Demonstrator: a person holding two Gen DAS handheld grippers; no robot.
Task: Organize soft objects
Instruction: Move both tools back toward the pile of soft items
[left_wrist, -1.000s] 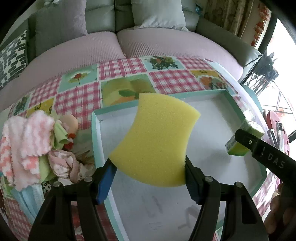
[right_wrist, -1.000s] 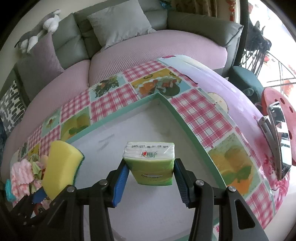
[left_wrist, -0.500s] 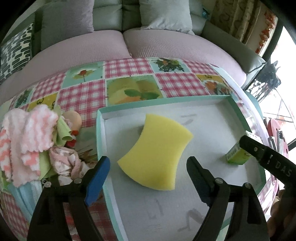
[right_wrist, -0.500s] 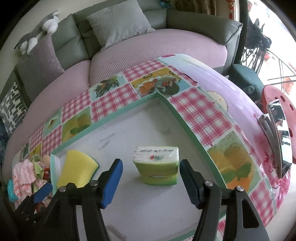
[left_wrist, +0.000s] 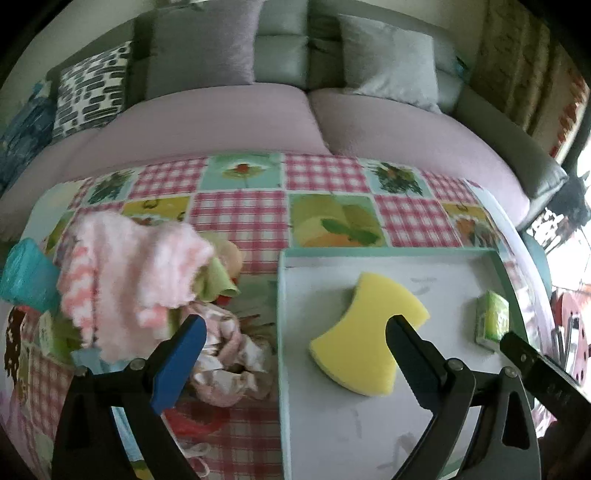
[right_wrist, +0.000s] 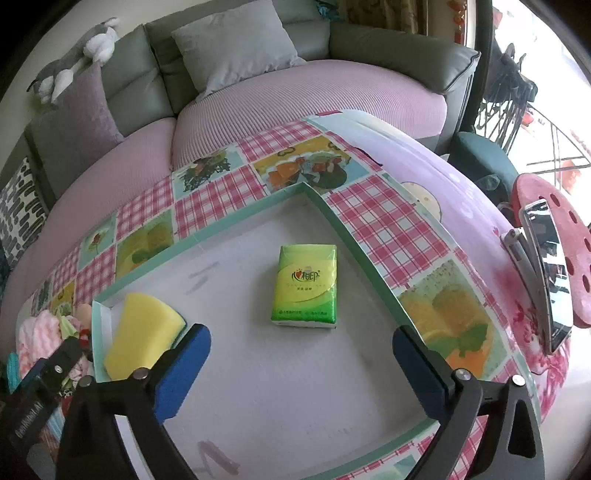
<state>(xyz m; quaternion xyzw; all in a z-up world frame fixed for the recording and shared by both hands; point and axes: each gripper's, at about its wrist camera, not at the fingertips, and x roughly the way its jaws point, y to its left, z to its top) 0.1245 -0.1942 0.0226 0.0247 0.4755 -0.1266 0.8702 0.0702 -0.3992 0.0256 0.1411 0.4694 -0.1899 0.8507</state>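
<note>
Sofa behind, checked cloth on the worktop. White tray holds the sponge and the tissue pack, both lying flat and well apart. My left claw and right claw are both opening wide, nothing pinched. I judge the step is letting go: lift straight off before turning to the soft pile. Left view alone shows that pile clearly; right view alone shows the pack's printed face.
</note>
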